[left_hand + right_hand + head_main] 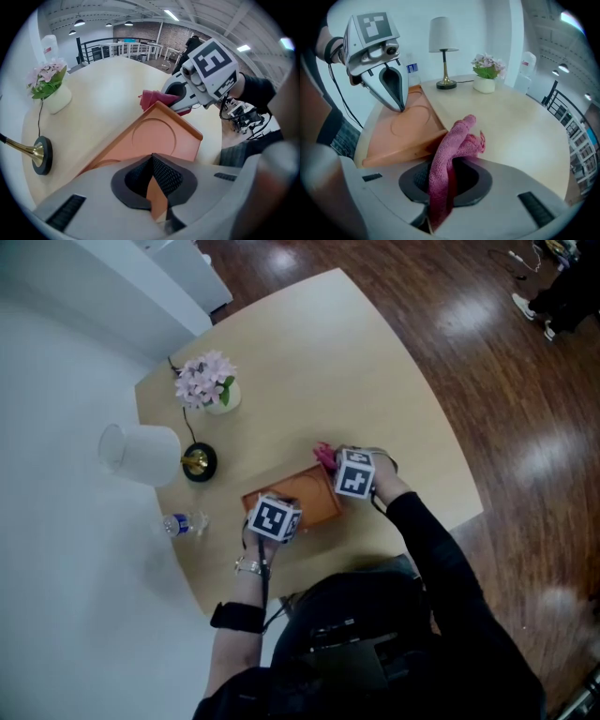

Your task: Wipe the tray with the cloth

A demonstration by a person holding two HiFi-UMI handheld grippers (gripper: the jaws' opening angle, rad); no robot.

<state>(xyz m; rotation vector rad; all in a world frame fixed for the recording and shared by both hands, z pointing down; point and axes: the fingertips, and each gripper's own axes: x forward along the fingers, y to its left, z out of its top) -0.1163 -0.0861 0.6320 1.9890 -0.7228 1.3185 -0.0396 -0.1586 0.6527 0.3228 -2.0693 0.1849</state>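
An orange tray [309, 502] with round recesses lies on the beige table, near its front edge. My left gripper [153, 187] is shut on the tray's [154, 138] near rim. In the right gripper view the same gripper [396, 96] pinches the tray's [401, 131] far side. A pink cloth [450, 154] hangs bunched between the pads of my right gripper [445, 187], which is shut on it beside the tray's right corner. From the head view the cloth [324, 455] pokes out past the right gripper [349, 465]; from the left gripper view the cloth [157, 99] shows behind the tray's far corner.
A white table lamp [150, 454] on a dark base, a pot of pink flowers [208, 385] and a small water bottle [185, 523] stand on the table's left part. The table's curved edge [450, 446] runs to the right, with wooden floor beyond.
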